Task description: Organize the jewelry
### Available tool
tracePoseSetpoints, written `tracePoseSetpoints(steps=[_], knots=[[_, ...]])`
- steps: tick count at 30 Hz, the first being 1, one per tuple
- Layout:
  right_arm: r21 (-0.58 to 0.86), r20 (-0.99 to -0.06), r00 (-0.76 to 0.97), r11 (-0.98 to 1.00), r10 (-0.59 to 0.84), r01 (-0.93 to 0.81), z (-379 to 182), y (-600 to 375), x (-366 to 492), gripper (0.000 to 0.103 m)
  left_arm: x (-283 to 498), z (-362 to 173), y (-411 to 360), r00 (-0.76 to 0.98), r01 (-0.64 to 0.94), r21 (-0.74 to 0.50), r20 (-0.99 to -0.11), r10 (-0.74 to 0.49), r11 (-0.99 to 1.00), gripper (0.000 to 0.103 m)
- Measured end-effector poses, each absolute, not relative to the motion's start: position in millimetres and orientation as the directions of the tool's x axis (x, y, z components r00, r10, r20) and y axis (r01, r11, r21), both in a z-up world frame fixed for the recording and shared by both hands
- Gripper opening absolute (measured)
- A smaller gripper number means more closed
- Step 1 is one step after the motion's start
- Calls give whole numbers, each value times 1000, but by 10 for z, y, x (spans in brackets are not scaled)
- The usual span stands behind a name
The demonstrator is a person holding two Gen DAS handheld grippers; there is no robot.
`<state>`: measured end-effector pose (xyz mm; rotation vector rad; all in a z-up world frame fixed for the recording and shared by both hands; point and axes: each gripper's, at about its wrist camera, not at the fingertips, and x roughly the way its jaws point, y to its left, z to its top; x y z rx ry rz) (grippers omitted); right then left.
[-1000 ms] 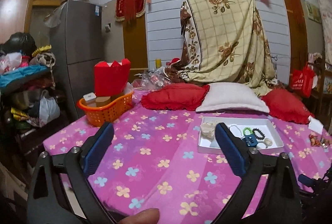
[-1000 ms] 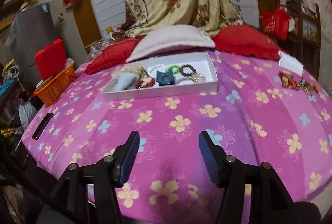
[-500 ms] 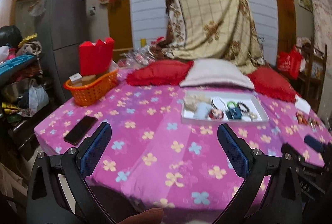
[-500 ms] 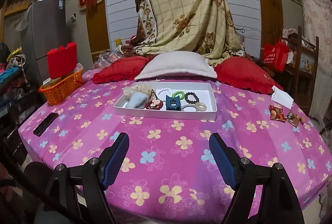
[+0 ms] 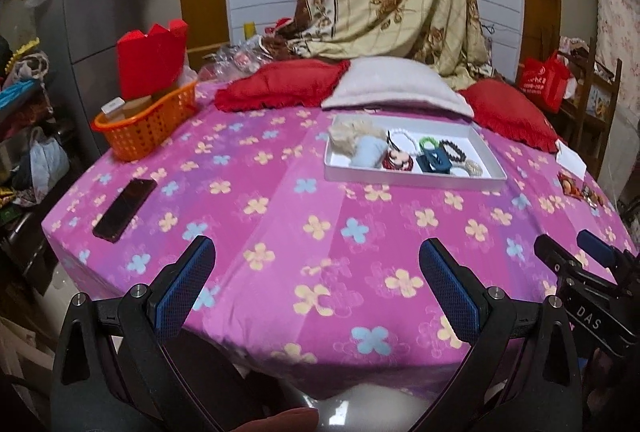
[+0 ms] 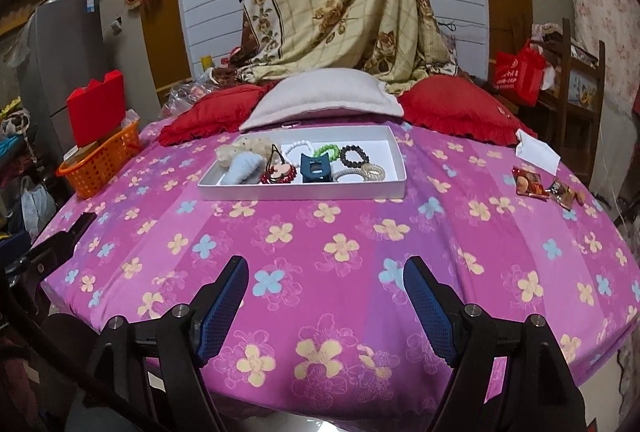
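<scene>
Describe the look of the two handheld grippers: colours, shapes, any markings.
Both the left gripper and the right gripper have black plastic frames with silver bolts and flat fingers faced in blue textured pads. White letters "DAS" mark the right gripper's black body in the left view. No cables or sleeves visible.

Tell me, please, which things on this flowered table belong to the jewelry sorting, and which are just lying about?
Part of the job:
shallow white tray
black bead bracelet
white bead bracelet
dark blue hair claw

Lying about:
orange plastic basket
black phone
red snack packets
</scene>
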<state>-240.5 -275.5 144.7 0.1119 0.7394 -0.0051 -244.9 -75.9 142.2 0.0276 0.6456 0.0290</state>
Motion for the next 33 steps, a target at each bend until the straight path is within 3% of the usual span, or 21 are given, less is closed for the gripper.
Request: tracePoseSetpoints(steps=[33], knots=[[89, -731, 682, 992, 7, 85, 1190, -2786, -2319, 79, -2309, 1037, -832, 695, 22, 23, -719, 1, 1000, 102]])
